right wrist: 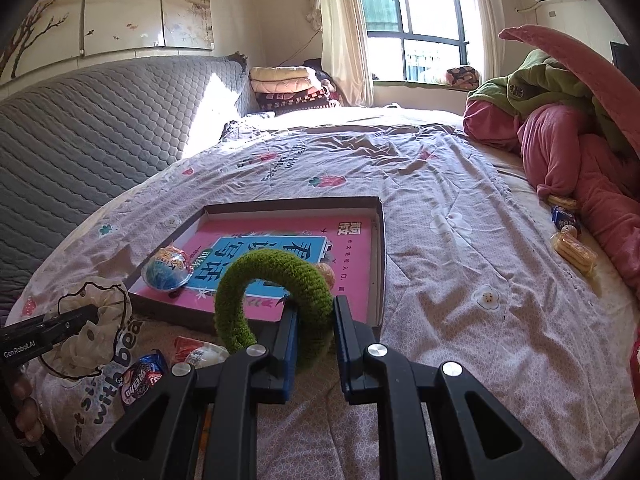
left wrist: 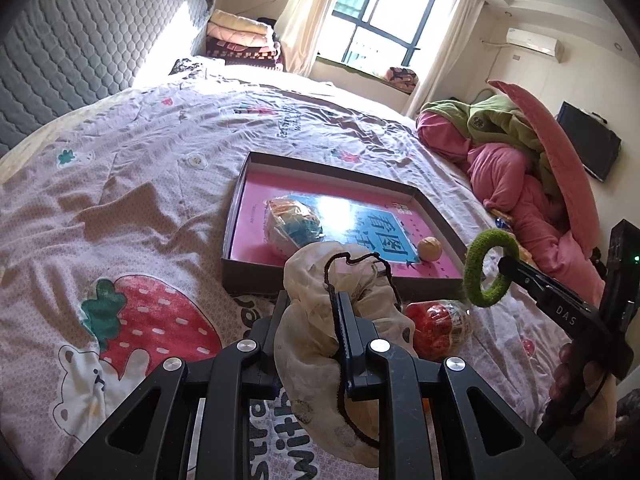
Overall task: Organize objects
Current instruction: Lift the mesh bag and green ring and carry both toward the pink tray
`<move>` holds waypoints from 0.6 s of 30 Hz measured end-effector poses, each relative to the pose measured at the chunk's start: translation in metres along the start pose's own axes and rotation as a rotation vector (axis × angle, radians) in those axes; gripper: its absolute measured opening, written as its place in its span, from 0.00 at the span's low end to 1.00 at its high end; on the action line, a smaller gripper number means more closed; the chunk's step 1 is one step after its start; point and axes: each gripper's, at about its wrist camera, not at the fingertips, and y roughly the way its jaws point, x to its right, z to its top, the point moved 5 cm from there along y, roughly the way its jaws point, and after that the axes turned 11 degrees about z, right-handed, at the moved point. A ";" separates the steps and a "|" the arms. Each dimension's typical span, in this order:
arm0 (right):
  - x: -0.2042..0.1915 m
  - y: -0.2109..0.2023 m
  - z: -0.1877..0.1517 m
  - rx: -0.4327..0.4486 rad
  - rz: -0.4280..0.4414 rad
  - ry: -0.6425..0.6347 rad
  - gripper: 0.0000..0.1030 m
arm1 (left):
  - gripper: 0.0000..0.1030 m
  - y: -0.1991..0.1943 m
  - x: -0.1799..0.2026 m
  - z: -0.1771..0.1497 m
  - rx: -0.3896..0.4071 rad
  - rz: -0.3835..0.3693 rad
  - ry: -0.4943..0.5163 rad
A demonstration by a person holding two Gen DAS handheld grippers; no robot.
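Bedroom, bed [left wrist: 168, 160] under strawberry-print sheet, shallow box [left wrist: 436, 204] near middle. Left gripper [left wrist: 310, 304] pinching cream scrunchie [left wrist: 316, 320], lifted clear of sheet; right gripper [right wrist: 314, 312] pinching green scrunchie [right wrist: 276, 292], just short of box. In box already we count wrapped snack [left wrist: 294, 220] and small orange ball [left wrist: 430, 249]. We judge task partway: red packet [left wrist: 438, 330] and blue wrapper [right wrist: 140, 376], possibly candy, remain on sheet; more snacks [right wrist: 572, 250] by pink bedding.
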 end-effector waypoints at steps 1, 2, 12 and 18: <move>-0.001 -0.001 0.001 0.006 0.002 -0.003 0.17 | 0.20 -0.002 0.001 0.001 0.006 0.004 0.003; -0.003 -0.003 0.002 0.015 0.005 -0.008 0.17 | 0.20 -0.003 0.002 0.001 0.010 0.005 0.007; -0.022 -0.017 0.011 0.084 0.033 -0.069 0.17 | 0.21 -0.014 0.016 0.009 0.065 0.049 0.055; -0.026 -0.024 0.015 0.110 0.035 -0.082 0.17 | 0.21 -0.019 0.021 0.014 0.094 0.054 0.077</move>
